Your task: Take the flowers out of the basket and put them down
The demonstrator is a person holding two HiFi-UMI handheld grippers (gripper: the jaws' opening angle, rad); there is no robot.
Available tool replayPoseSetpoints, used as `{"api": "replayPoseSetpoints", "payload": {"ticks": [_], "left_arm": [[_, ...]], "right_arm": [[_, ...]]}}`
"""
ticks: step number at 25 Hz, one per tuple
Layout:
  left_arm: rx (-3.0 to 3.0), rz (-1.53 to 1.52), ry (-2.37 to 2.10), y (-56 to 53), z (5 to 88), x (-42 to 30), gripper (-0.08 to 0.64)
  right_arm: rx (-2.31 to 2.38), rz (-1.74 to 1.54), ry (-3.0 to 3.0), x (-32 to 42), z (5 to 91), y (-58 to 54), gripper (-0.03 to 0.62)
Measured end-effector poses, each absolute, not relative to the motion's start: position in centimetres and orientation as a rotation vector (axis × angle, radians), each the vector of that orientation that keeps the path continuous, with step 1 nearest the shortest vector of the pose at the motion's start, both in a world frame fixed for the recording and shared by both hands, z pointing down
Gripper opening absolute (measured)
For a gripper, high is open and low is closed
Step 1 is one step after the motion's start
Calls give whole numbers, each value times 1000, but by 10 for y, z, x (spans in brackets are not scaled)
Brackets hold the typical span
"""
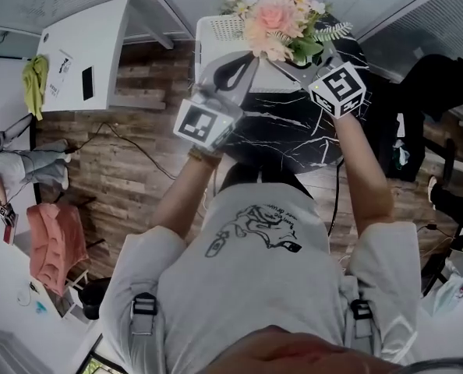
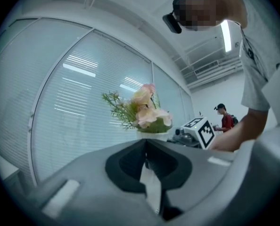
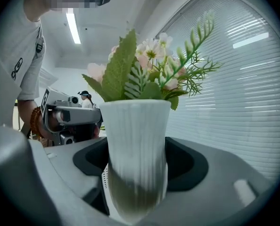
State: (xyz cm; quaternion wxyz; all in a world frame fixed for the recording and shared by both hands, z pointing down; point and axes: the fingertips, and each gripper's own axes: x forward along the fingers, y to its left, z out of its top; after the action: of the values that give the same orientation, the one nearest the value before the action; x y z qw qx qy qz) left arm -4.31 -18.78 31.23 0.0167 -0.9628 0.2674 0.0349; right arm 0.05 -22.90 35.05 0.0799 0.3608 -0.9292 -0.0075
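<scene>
A bunch of pink and white flowers (image 1: 274, 22) with green sprigs stands in a ribbed white vase (image 3: 137, 145). My right gripper (image 1: 295, 63) is shut on that vase, one jaw on each side, and holds it upright over the white perforated basket (image 1: 216, 29). The vase's base is hidden in the head view. My left gripper (image 1: 247, 59) sits at the basket's near edge. Its jaws are closed, with a thin white strip of the basket's wall (image 2: 152, 187) between them. In the left gripper view the flowers (image 2: 147, 109) rise just past the jaw tips.
The basket rests on a black marble table (image 1: 294, 131). A white desk (image 1: 83, 53) stands at the left on the wood floor, and dark clothing hangs at the right (image 1: 426, 100). Window blinds (image 3: 243, 79) lie behind. Another person (image 2: 223, 119) stands far off.
</scene>
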Motion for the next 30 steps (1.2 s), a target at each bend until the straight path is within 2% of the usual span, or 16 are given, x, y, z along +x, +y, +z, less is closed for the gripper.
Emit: {"api": "replayPoseSetpoints", "payload": {"ticks": [30], "left_arm": [[-3115,159,328,-117,307,128,5]], "right_arm": [[1529,5,-2551,184,340,-138,354]]}}
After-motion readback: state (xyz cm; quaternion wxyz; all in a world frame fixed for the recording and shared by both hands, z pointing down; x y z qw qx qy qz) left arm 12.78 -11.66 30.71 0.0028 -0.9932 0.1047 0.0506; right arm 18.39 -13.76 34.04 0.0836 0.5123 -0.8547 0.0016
